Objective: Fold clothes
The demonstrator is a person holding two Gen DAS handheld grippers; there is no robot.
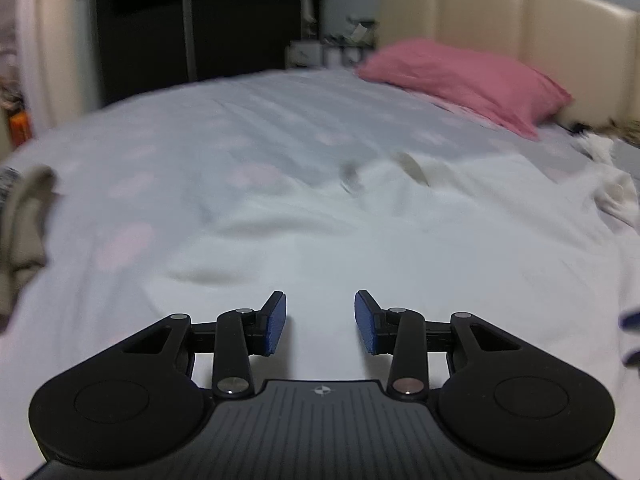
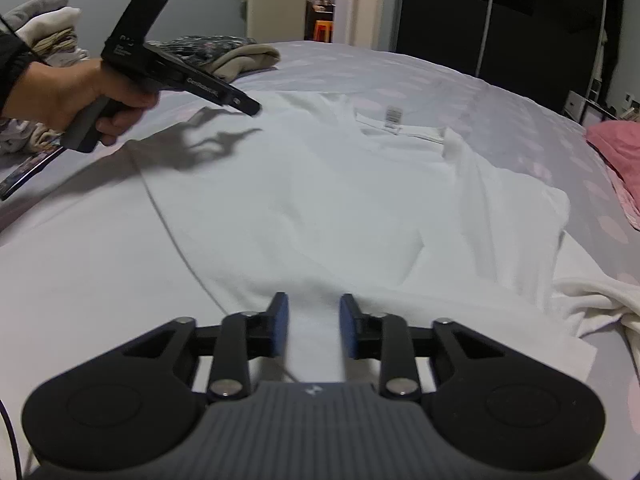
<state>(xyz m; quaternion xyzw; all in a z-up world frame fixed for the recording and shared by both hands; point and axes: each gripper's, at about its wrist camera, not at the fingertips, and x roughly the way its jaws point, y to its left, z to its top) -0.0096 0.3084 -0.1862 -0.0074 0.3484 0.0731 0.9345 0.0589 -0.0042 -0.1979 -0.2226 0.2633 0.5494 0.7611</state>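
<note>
A white T-shirt [image 2: 320, 184] lies spread on the bed, its collar and neck label [image 2: 392, 117] at the far end. My right gripper [image 2: 314, 322] is open just over the shirt's near hem, with white cloth showing between its blue pads. A hand holds my left gripper [image 2: 250, 108] in the air above the shirt's far left shoulder. In the left wrist view the left gripper [image 1: 320, 320] is open and holds nothing, with the white shirt [image 1: 360, 220] blurred below it.
The bed has a pale sheet [image 2: 100, 260] with faint pink dots. A pink pillow [image 1: 460, 76] leans on the cream headboard [image 1: 520, 12]. Beige and patterned clothes [image 2: 240, 60] are piled at one edge. Another white garment [image 2: 592, 300] lies crumpled beside the shirt.
</note>
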